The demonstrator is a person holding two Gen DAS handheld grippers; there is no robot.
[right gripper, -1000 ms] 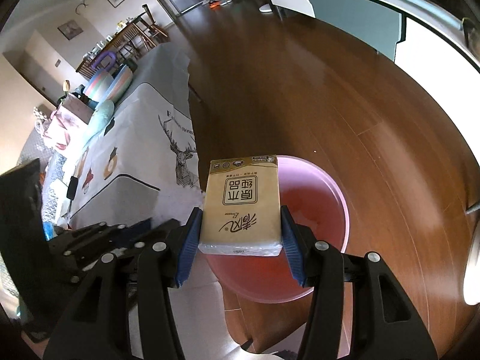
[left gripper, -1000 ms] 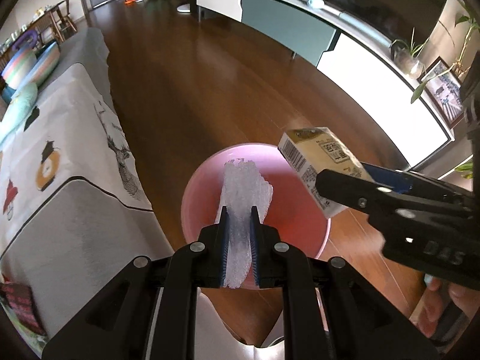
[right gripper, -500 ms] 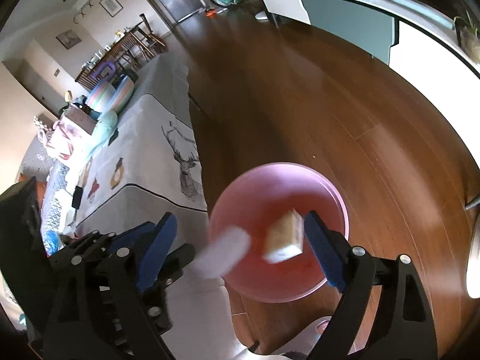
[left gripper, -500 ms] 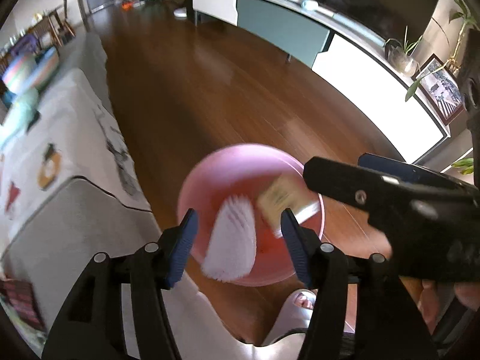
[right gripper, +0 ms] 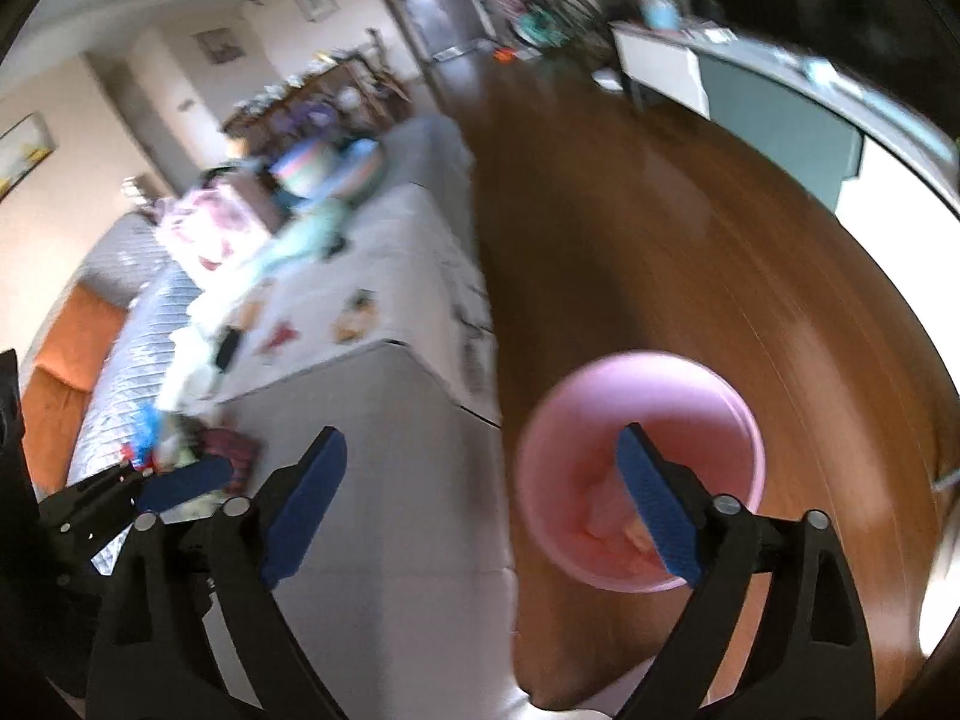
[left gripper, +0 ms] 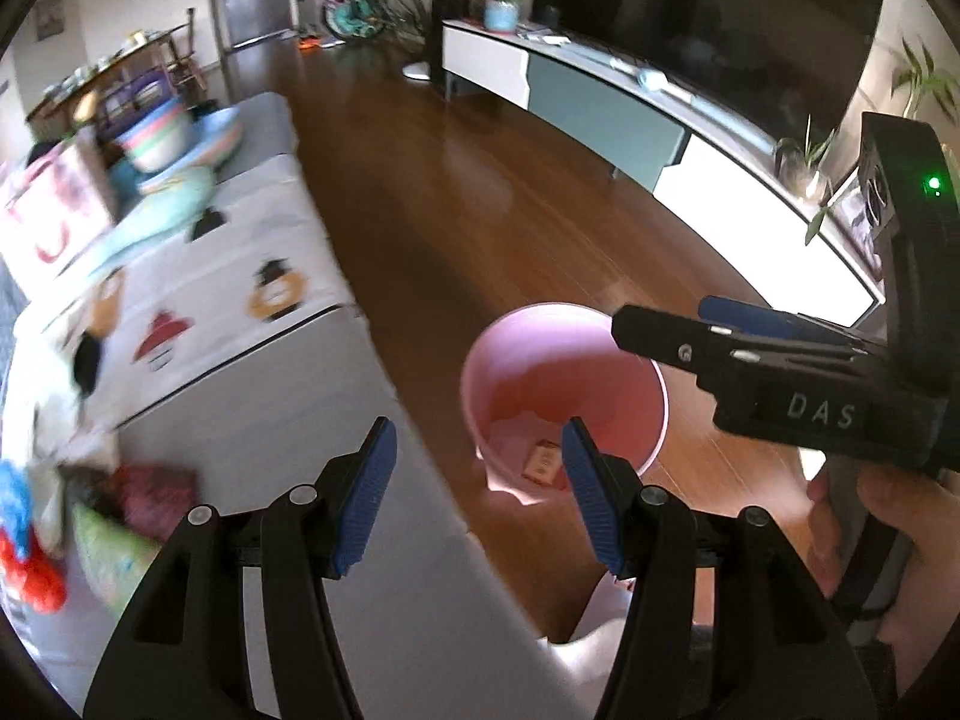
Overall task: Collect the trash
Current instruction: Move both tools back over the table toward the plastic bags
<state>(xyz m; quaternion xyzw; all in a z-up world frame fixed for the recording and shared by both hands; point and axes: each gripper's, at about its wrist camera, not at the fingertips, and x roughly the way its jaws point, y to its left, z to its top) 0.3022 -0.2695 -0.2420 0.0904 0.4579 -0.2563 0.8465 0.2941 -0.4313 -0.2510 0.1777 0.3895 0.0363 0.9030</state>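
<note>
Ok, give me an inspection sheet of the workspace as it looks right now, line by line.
Surface: brown wood floor; grey sofa alongside.
Job's things: pink bin on the floor, yellow tissue pack and something pale lying inside.
Clutter: bright items and cushions on the sofa, blurred.
Grippers: left tool open, empty; right tool open, empty.
Cables: nothing seen.
Surroundings: TV cabinet, plants, bicycles.

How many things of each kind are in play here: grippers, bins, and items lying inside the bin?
Grippers: 2, left gripper and right gripper, both open and empty
Bins: 1, pink bucket
Items inside: 2, yellow tissue pack and pale wrapper
Total: 5
</note>
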